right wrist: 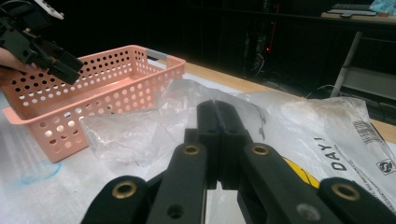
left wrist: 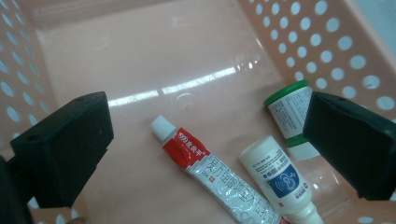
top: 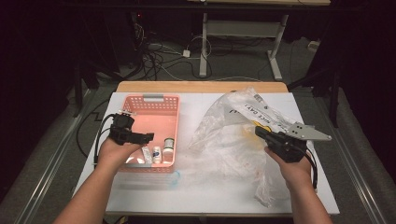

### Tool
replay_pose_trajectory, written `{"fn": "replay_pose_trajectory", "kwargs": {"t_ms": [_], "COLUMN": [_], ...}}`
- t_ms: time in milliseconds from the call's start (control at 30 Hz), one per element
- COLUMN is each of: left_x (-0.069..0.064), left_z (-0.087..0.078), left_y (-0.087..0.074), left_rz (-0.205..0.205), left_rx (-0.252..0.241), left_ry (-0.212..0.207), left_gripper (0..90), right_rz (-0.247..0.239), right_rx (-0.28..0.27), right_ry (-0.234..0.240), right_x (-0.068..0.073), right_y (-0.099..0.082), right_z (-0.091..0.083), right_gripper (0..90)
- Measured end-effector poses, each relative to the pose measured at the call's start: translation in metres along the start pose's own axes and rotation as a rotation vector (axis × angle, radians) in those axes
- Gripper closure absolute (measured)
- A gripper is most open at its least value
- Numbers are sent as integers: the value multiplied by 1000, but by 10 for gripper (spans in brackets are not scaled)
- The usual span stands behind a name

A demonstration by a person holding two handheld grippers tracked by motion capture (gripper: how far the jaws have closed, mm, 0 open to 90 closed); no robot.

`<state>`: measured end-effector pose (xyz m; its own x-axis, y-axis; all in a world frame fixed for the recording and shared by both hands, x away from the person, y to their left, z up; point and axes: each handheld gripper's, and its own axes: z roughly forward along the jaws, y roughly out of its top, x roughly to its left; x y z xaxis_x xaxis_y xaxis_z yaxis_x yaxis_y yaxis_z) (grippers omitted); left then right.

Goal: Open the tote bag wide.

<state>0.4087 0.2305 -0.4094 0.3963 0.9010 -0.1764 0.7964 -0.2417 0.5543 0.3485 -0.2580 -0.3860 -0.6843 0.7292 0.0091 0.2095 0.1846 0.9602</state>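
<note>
A pink perforated basket [top: 140, 103] stands at the table's left. On its floor lie a red-and-white tube [left wrist: 210, 172], a white bottle with a blue label [left wrist: 275, 179] and a green-capped bottle [left wrist: 289, 114]. My left gripper [left wrist: 205, 121] hangs over them inside the basket, jaws wide open with nothing between them; from above it [top: 142, 137] sits over the basket's near left part. My right gripper [right wrist: 217, 109] has its jaws shut together, tips against a crumpled clear plastic bag [top: 233, 135] at the table's right. Whether film is pinched between them I cannot tell.
The bag [right wrist: 327, 135] carries black print and a yellow mark. A white sheet covers the table [top: 154, 191], with a wooden strip along the far edge. Beyond it are a dark floor, cables and a desk frame [top: 243, 42].
</note>
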Motion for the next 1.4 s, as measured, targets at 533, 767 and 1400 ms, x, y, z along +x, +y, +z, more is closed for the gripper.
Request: {"fn": "replay_pose_trajectory", "kwargs": {"t_ms": [533, 767, 1400], "left_x": [8, 4, -4], "left_z": [18, 30, 54], "left_y": [12, 10, 22], "left_rz": [-17, 39, 66], "left_rx": [239, 358, 366], "left_ry": [150, 202, 161], "left_gripper": [773, 881, 879], "right_rz": [-2, -8, -1], "right_rx": [-5, -9, -4], "right_ry": [4, 3, 3], "right_x": [0, 1, -1], "right_y": [1, 1, 0], "right_z": [-2, -2, -1], "right_gripper": [900, 900, 900]}}
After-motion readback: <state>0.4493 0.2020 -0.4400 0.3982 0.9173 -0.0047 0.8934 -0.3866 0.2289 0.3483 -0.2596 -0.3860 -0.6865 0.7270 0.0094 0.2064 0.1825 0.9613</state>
